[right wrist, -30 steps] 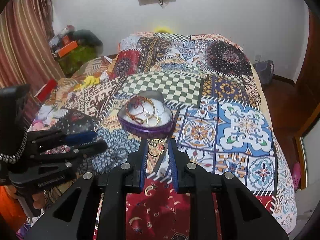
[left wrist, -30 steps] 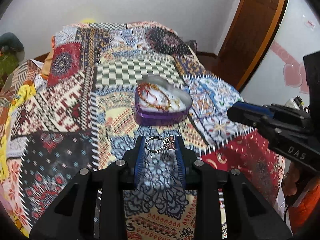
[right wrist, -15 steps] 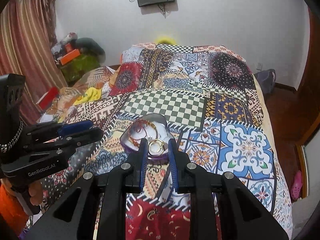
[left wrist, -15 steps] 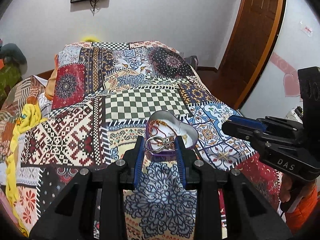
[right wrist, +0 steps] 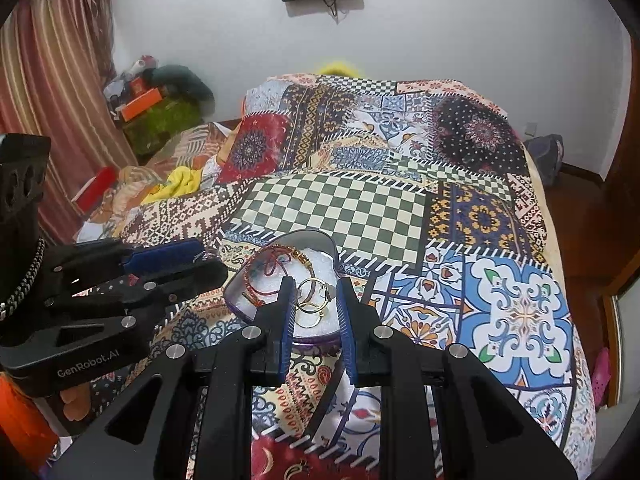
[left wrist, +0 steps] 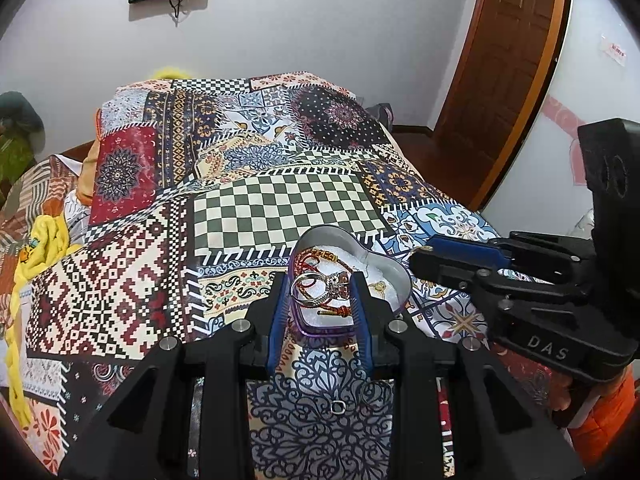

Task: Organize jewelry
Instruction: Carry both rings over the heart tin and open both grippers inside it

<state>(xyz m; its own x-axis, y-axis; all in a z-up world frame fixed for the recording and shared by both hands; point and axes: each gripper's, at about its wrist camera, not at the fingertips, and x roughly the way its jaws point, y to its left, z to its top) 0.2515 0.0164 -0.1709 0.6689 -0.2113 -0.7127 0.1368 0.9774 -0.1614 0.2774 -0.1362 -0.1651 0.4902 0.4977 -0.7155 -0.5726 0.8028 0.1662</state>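
A purple heart-shaped tin (left wrist: 394, 270) (right wrist: 240, 304) lies open on the patchwork bedspread, with a red cord bracelet (left wrist: 308, 262) (right wrist: 262, 272) and small gold pieces on its white lining. My left gripper (left wrist: 320, 294) is shut on a silver ring with a pink stone (left wrist: 324, 290) and holds it over the tin's near edge. My right gripper (right wrist: 316, 300) is shut on a gold ring (right wrist: 314, 300), also just above the tin. Each gripper shows from the side in the other's view.
The bedspread (left wrist: 280, 200) covers the whole bed. A small ring (left wrist: 338, 407) lies on the cloth under my left gripper. Yellow cloth (left wrist: 36, 240) and clutter sit at the bed's left. A wooden door (left wrist: 504, 60) stands right.
Both grippers have moved forward with their rings, from short of the tin to over its near edge. Both stay shut.
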